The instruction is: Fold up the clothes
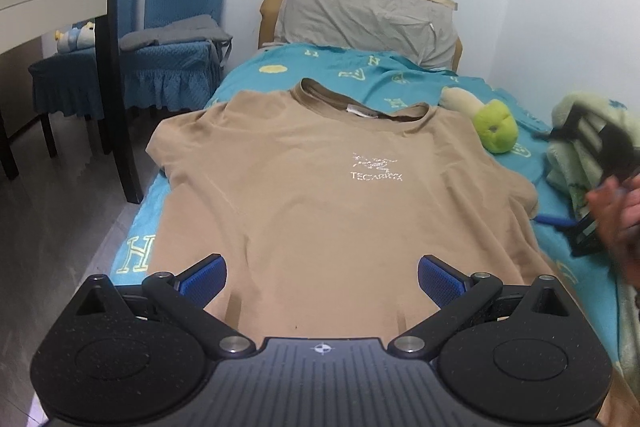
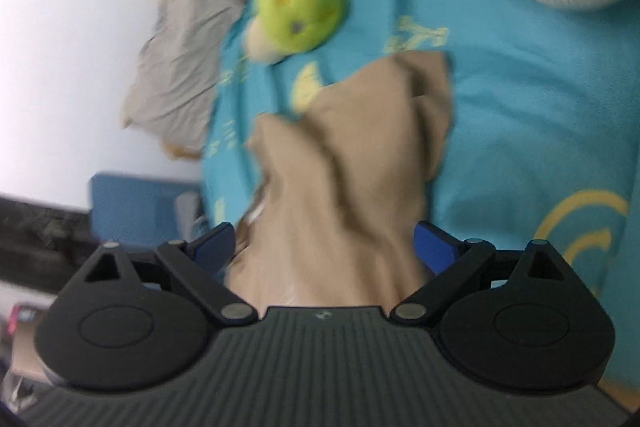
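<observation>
1. A tan short-sleeved cotton T-shirt (image 1: 320, 195) with a white chest logo lies flat, front up, on the bed's turquoise sheet with yellow letter prints (image 1: 360, 67), collar toward the grey pillow (image 1: 368, 15).
2. The left tool (image 1: 322, 281) hovers over the shirt's lower hem, its blue-padded fingers (image 1: 204, 281) spread wide with nothing between them.
3. The right tool (image 2: 324, 247), seen blurred and rolled sideways, is also spread wide; the shirt's sleeve cloth runs between its fingers, but whether they touch it cannot be told.
4. A green plush toy (image 1: 496, 127) lies just beside the shirt's shoulder.
5. Blue-covered chairs (image 1: 176, 27) stand beside the bed.
</observation>
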Motion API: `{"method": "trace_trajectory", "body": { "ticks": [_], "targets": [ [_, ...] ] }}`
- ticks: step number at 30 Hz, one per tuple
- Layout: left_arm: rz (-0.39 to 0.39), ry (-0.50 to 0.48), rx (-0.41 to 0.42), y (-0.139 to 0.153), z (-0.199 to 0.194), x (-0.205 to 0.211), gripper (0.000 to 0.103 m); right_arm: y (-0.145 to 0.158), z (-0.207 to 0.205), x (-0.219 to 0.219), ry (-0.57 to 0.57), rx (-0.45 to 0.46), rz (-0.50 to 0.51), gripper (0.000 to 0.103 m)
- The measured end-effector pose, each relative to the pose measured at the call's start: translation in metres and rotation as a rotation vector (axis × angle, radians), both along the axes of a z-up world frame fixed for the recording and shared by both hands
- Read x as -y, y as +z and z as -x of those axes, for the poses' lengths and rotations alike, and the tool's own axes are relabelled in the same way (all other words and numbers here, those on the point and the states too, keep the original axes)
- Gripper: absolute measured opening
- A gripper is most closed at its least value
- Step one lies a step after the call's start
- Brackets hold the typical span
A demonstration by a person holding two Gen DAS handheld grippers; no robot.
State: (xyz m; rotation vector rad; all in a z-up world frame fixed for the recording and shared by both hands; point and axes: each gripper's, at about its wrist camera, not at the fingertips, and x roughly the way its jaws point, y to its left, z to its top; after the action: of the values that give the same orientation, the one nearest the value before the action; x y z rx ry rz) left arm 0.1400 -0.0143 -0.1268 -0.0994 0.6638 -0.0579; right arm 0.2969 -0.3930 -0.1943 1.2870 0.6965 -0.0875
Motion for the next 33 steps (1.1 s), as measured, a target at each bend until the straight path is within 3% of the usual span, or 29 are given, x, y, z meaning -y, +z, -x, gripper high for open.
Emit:
{"method": "trace_trajectory", "body": {
  "ticks": [4, 9, 11, 12, 13, 16, 21, 24, 29, 33],
  "targets": [
    [0.039, 0.024, -0.043, -0.012, -0.011, -0.006, 0.103, -0.013, -0.012, 0.0, -0.057, 0.06, 0.074, 0.097],
    [0.119, 0.042, -0.101, -0.027, -0.025, -0.016, 0.103, -0.014, -0.028, -0.004, -0.032, 0.152, 0.161, 0.1],
    [0.126, 0.045, -0.101, -0.03, -0.026, -0.018, 0.103, -0.016, -0.034, -0.004, -0.024, 0.2, 0.171, 0.091],
    [0.132, 0.048, -0.097, -0.031, -0.026, -0.019, 0.103, -0.017, -0.038, -0.005, -0.016, 0.215, 0.166, 0.074],
    [0.14, 0.049, -0.095, -0.031, -0.026, -0.019, 0.103, -0.019, -0.043, -0.005, -0.003, 0.221, 0.159, 0.068],
    [0.156, 0.039, -0.082, -0.03, -0.026, -0.019, 0.103, -0.016, -0.064, -0.003, 0.04, 0.206, 0.215, 0.067],
    [0.147, 0.013, -0.067, -0.031, -0.025, -0.013, 0.103, -0.003, -0.075, 0.001, 0.015, 0.214, 0.318, 0.066],
    [0.129, 0.004, -0.066, -0.033, -0.025, -0.009, 0.103, 0.005, -0.082, 0.003, 0.0, 0.219, 0.38, 0.018],
    [0.101, -0.008, -0.066, -0.036, -0.025, -0.004, 0.103, 0.018, -0.093, 0.006, -0.025, 0.226, 0.484, 0.014],
    [0.095, 0.0, -0.066, -0.035, -0.024, -0.005, 0.103, 0.038, -0.085, 0.01, -0.08, 0.221, 0.632, 0.013]
  ]
}}
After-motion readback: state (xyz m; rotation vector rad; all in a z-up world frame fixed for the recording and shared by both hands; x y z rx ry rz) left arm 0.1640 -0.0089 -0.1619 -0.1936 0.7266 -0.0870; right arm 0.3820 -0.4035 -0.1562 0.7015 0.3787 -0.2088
